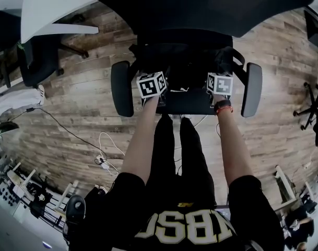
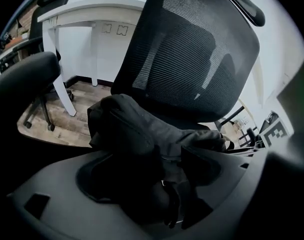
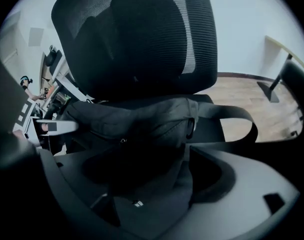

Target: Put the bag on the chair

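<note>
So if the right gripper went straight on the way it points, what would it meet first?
The black bag: it lies right ahead of the right gripper, partly between its open jaws. Behind it, likely, the chair's mesh backrest.

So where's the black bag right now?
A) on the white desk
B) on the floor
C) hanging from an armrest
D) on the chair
D: the bag lies on the seat of the chair, right in front of its mesh back.
</note>
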Motion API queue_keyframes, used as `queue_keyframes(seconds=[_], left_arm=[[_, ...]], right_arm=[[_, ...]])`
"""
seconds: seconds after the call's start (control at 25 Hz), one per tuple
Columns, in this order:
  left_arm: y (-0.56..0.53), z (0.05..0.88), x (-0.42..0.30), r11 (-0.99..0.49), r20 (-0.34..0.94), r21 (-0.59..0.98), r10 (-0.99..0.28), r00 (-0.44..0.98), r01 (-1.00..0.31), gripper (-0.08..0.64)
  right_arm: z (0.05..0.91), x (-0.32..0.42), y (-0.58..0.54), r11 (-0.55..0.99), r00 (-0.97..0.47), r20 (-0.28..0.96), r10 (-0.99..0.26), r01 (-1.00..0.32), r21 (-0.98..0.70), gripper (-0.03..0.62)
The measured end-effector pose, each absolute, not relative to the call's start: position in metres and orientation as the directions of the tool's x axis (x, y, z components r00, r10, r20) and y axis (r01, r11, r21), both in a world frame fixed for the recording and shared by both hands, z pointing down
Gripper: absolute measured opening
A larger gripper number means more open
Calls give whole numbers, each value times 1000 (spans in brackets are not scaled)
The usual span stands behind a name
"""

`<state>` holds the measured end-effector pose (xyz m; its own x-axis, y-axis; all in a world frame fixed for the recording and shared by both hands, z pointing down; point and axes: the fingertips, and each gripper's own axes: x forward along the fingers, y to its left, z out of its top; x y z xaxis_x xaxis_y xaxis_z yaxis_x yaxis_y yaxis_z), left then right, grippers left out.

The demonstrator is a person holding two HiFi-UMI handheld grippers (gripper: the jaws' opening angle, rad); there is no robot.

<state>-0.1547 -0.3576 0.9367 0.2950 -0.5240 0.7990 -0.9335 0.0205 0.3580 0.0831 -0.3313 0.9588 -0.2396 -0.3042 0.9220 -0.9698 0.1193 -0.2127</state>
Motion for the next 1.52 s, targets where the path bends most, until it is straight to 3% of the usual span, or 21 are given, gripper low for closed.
queue_keyframes(seconds=[0.28, 0.68, 1.16, 1.52], left_arm=[[-337, 900, -154, -9, 800, 348, -518, 302, -937, 379], [-333, 776, -151, -59, 675, 406, -653, 343, -912, 377], [-331, 616, -124, -293, 484, 385, -744, 461, -875, 373], [-366, 513, -132, -339, 334, 284, -842, 424, -897, 273]], right_arm=[[910, 75, -330, 94, -302, 865, -401, -953, -289, 419], [800, 52, -315, 111, -355, 800, -484, -932, -346, 378], [635, 25, -334, 295, -452, 606, -655, -891, -345, 290], [536, 13, -368, 413, -495, 438, -751, -868, -275, 189]])
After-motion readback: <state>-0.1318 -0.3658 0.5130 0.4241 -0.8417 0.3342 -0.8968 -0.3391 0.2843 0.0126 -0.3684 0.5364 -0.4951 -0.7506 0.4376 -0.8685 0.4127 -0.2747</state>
